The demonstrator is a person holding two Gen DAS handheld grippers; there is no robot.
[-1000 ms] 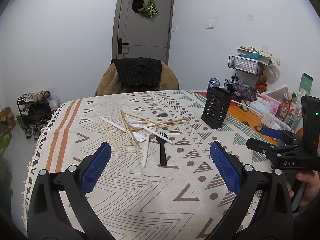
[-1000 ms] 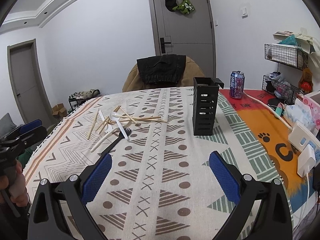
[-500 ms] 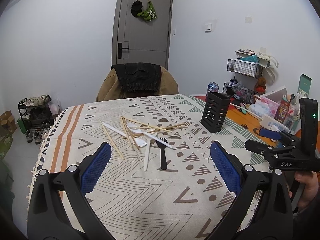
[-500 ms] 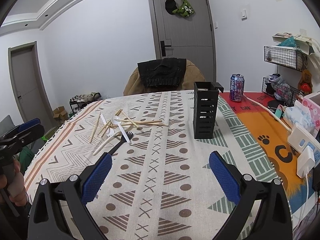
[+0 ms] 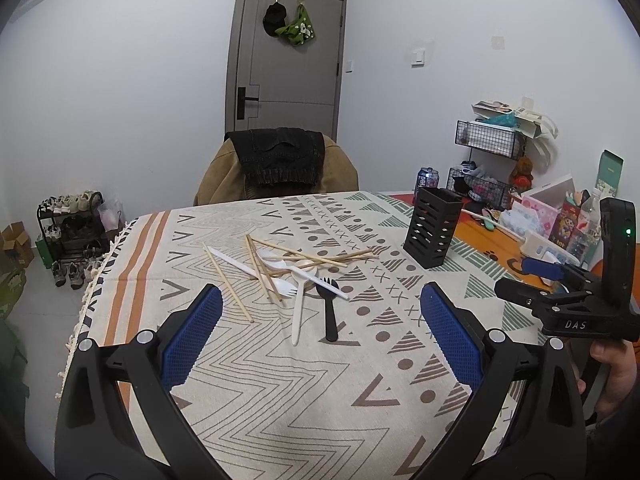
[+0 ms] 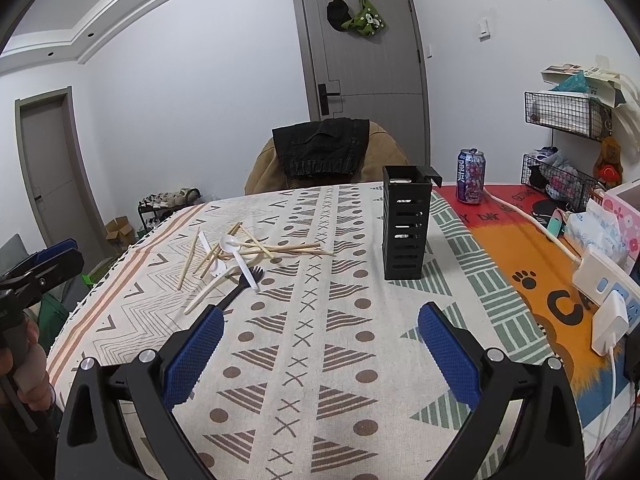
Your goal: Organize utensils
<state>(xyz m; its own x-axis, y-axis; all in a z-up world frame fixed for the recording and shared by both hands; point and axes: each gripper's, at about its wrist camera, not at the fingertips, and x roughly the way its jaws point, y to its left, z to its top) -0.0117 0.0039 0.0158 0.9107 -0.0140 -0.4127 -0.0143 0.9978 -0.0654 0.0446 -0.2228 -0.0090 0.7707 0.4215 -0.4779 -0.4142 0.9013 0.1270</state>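
— Both grippers, state?
— Left gripper (image 5: 320, 340) and right gripper (image 6: 318, 354): jaws wide, holding nothing.
— Utensils?
— Chopsticks (image 5: 316, 254), forks, spoons piled mid-table, left of the black holder (image 5: 434, 232).

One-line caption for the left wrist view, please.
Open left gripper above a patterned table, facing scattered chopsticks, plastic cutlery and an upright black utensil holder.

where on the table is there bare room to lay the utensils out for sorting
Bare cloth lies between the left gripper and the utensil pile, and between the pile and the black holder. The near cloth ahead of the right gripper is free too. The orange mat edge, with its power strip, is crowded.
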